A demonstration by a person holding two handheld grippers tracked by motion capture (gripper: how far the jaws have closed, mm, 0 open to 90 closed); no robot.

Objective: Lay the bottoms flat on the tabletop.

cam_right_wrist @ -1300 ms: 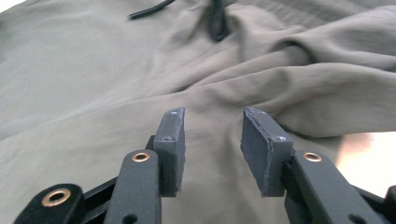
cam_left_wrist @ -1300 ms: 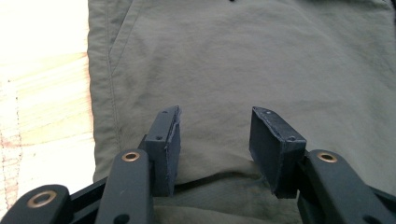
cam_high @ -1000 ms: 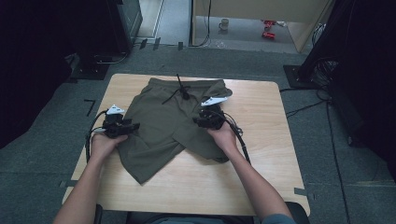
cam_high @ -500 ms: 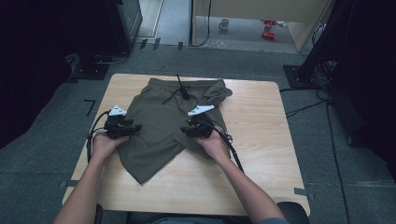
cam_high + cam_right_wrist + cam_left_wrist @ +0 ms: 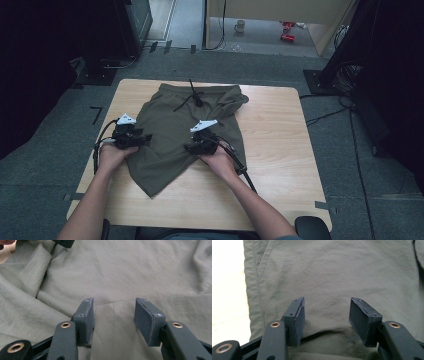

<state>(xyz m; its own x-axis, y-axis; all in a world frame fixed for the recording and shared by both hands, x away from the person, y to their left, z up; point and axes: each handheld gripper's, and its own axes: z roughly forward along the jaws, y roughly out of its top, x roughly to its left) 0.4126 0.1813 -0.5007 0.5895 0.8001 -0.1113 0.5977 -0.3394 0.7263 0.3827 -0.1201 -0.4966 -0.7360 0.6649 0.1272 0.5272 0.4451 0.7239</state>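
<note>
Both hand-held grippers, left (image 5: 142, 138) and right (image 5: 192, 147), gaped over olive shorts (image 5: 172, 127); better to pinch the folded edge at 6 o'clock squarely.

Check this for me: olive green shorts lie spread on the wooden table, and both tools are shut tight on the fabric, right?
Not quite. The olive green shorts do lie on the wooden table, but both tools are open: the left tool and the right tool each show a clear gap between the jaws over the fabric, as the left and right gripper views show.
</note>
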